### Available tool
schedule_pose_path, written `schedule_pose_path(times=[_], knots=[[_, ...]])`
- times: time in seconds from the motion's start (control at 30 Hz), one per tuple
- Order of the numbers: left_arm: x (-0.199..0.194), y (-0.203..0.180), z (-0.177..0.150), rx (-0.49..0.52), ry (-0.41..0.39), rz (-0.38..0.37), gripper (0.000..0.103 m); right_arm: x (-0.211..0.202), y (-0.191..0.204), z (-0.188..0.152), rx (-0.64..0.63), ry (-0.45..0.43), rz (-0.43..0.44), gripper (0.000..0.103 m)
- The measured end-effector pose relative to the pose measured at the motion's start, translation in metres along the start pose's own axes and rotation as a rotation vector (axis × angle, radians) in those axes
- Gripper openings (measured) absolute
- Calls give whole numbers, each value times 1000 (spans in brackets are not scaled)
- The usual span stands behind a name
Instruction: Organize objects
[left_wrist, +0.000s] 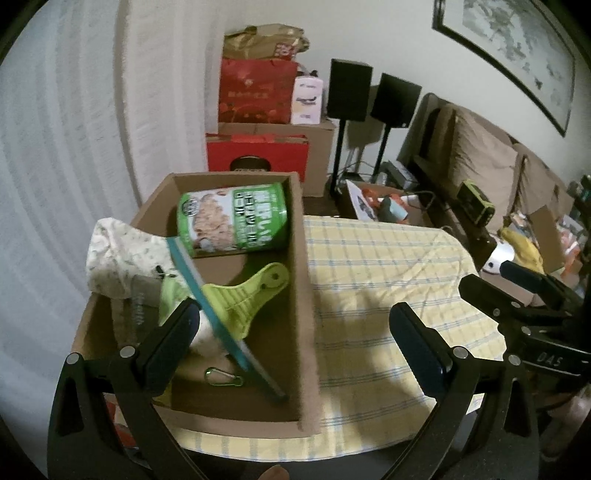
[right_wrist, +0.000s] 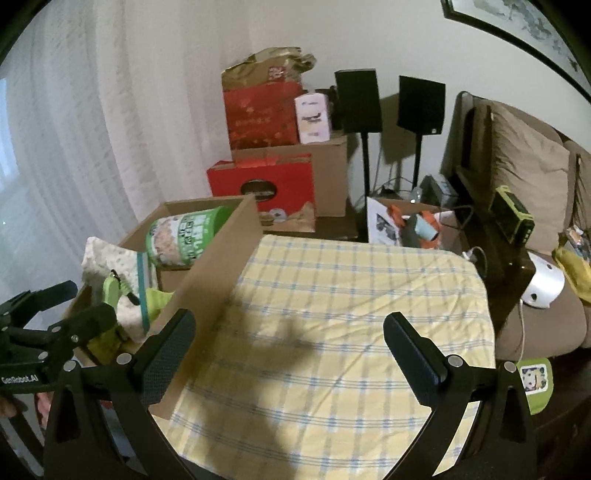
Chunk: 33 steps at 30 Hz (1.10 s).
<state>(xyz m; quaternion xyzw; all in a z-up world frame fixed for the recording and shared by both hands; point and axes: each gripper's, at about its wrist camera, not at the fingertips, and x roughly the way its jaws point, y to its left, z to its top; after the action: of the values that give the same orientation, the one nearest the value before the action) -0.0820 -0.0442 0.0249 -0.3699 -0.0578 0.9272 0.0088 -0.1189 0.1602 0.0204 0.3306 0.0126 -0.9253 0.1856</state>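
Left gripper (left_wrist: 295, 332): my fingers stand wide apart with nothing between them, low in the frame, straddling the right wall of the cardboard box (left_wrist: 304, 295).
Right gripper (right_wrist: 290, 345): fingers also spread, holding nothing, over the checked tablecloth (right_wrist: 351, 314) at lower centre.
Where the things are: all I can see of them sit inside the box, left of centre in both views; I see none on the cloth.
Count: one green can (left_wrist: 232, 221), one lime clip (left_wrist: 243, 295), one teal-edged flat piece (left_wrist: 221, 314), one green carabiner (left_wrist: 223, 376), one speckled cloth pouch (left_wrist: 122, 254).
Can: lying on its side at the far end of the box; I judge it stiff, smooth and the heaviest item, likely to roll. I would grip across its round body.
Clip: I judge it light, hard plastic; take it across the ridged body.
Flat piece: leans slanting across the clip; thin, probably stiff, best pinched on its edge.
Pouch: soft, slumped over the left wall; pinch a fold.
Carabiner: small, light, flat on the box floor; awkward to pinch.
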Motion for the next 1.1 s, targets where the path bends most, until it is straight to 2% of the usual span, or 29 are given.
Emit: schedule_pose_path(times=[0.23,0.6,1.1], knots=[[-1,-20,-2,10,-3,-7,103,-11,-18,-7,14,0,-37,102],[-20,-33,-21,0,-20,27,103,-36,-27,-26,32,-21,-79,102],[-52,-20,-51,-55,-9,60,103,-80,-5,-51,2,-49,-66,102]])
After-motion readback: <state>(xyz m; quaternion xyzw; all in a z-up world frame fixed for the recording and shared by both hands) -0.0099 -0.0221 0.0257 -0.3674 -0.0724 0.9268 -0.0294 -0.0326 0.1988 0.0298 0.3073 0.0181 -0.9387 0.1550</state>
